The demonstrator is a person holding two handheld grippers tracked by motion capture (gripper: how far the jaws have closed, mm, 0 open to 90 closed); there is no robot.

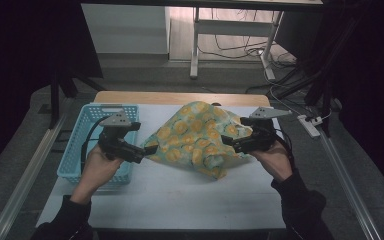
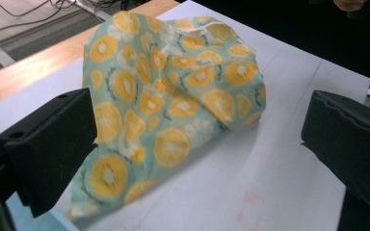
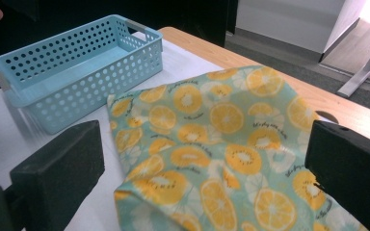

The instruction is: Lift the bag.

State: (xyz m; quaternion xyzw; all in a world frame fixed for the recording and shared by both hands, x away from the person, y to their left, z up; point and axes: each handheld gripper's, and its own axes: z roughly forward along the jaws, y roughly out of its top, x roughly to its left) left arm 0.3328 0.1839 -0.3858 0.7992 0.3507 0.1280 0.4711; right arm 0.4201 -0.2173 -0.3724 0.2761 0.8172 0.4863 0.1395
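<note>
A teal cloth printed with orange slices [image 1: 195, 137] lies crumpled and humped in the middle of the white table [image 1: 180, 195]. My left gripper [image 1: 141, 151] is at the cloth's left edge, open. In the left gripper view the cloth [image 2: 173, 96] lies ahead between the wide-apart jaws of that gripper [image 2: 197, 144], and its near corner reaches the left jaw. My right gripper [image 1: 230, 142] is over the cloth's right side, open. The right gripper view shows this gripper [image 3: 204, 173] with the cloth [image 3: 221, 144] spread below its jaws and held by neither.
A light blue perforated basket [image 1: 80, 135] stands empty at the table's left edge, also seen in the right gripper view [image 3: 77, 72]. A wooden strip [image 1: 180, 97] borders the far edge. Beyond it are desk legs [image 1: 195, 45] and floor cables; a power strip [image 1: 310, 125] lies at the right.
</note>
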